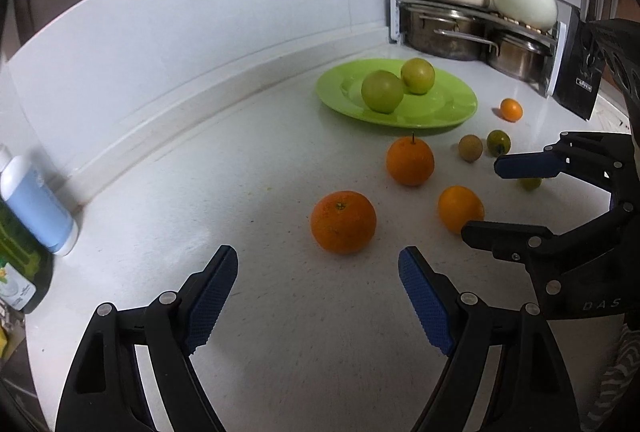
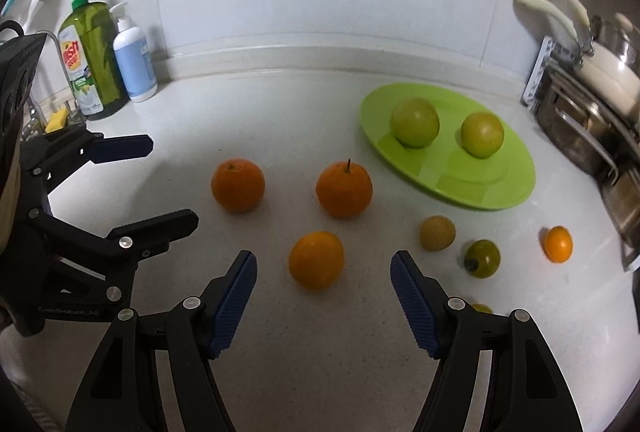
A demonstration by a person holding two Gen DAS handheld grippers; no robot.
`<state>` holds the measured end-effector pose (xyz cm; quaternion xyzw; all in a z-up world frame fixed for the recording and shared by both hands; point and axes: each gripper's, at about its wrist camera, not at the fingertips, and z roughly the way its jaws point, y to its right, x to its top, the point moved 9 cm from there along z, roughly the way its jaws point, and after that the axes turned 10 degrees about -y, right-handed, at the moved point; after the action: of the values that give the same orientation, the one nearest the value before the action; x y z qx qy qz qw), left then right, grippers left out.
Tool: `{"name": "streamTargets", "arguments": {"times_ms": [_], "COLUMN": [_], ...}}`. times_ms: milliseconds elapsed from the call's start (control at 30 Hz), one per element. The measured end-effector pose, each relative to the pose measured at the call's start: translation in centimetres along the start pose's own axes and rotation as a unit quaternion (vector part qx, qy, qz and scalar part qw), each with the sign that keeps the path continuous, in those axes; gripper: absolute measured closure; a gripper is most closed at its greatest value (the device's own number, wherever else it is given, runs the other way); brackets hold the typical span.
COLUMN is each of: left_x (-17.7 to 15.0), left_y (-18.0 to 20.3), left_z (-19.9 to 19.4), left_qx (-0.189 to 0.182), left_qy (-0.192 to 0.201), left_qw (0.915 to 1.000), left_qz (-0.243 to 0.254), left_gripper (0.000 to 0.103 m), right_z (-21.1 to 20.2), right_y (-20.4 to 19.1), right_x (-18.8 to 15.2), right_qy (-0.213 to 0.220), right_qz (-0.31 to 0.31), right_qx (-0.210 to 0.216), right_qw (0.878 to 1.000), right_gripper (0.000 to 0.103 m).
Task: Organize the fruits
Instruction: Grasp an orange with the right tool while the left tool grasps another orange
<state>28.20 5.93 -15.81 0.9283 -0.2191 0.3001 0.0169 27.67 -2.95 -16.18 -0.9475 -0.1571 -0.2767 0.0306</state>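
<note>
Three oranges lie loose on the white counter [image 1: 280,312]. The nearest one [image 1: 343,222] sits just ahead of my left gripper [image 1: 318,251], which is open and holds nothing. My right gripper [image 2: 323,256] is open too, and a smaller orange [image 2: 316,260] rests just past its fingertips, untouched. A stemmed orange [image 2: 344,187] lies further back. Behind it, a green plate [image 2: 480,187] carries two green apples [image 2: 415,121] [image 2: 482,134]. To the right lie a brownish fruit [image 2: 437,233], a dark green one [image 2: 482,258] and a tiny orange one [image 2: 557,244].
A green dish soap bottle [image 2: 92,59] and a white-and-blue pump bottle [image 2: 134,59] stand against the back wall on the left. A rack of pots and pans [image 1: 472,27] fills the right back corner, with a black box [image 1: 576,75] beside it.
</note>
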Motion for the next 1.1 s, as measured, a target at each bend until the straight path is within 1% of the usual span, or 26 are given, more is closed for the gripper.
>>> {"name": "streamTargets", "arguments": {"times_ms": [133,200,267,367,533,667,767,833,900,1100], "left_x": [0.6,1.0,1.3,1.7,1.9,2.0,2.0,2.0,2.0,2.0], "left_y": [0.2,0.4,0.7,0.9,1.3,1.5,1.5,1.6,1.6,1.6], "left_z": [1.1,1.5,2.0,2.6,3.3,3.6,3.6,3.6,3.7,3.7], "left_qx": [-0.007,-0.012,-0.017,-0.024,-0.04,-0.047,-0.048,-0.049,-0.041,-0.037], "left_qy": [-0.004,-0.005,-0.006,-0.01,-0.02,-0.023,-0.024,-0.025,-0.025,-0.024], "left_qw": [0.9999,0.9999,0.9998,0.9996,0.9989,0.9986,0.9985,0.9985,0.9988,0.999], "left_qz": [0.005,0.008,0.01,0.012,0.011,0.008,0.005,0.003,0.004,0.004], "left_gripper": [0.023,0.025,0.026,0.03,0.04,0.046,0.051,0.057,0.06,0.06], "right_z": [0.8,1.1,1.4,1.7,2.0,2.2,2.4,2.5,2.5,2.5], "right_y": [0.2,0.3,0.2,0.2,0.3,0.3,0.2,0.2,0.1,0.1], "right_x": [-0.1,-0.2,-0.1,-0.1,0.0,0.2,0.2,0.2,0.2,0.1], "right_qy": [-0.011,-0.015,-0.016,-0.021,-0.023,-0.024,-0.026,-0.027,-0.029,-0.031], "right_qz": [0.008,0.008,0.009,0.008,0.009,0.009,0.008,0.005,0.003,0.001], "right_qx": [0.009,0.013,0.017,0.025,0.034,0.041,0.046,0.049,0.052,0.052], "right_qw": [1.0,1.0,1.0,0.999,0.999,0.999,0.999,0.998,0.998,0.998], "right_gripper": [0.04,0.044,0.045,0.049,0.054,0.057,0.061,0.062,0.067,0.068]}}
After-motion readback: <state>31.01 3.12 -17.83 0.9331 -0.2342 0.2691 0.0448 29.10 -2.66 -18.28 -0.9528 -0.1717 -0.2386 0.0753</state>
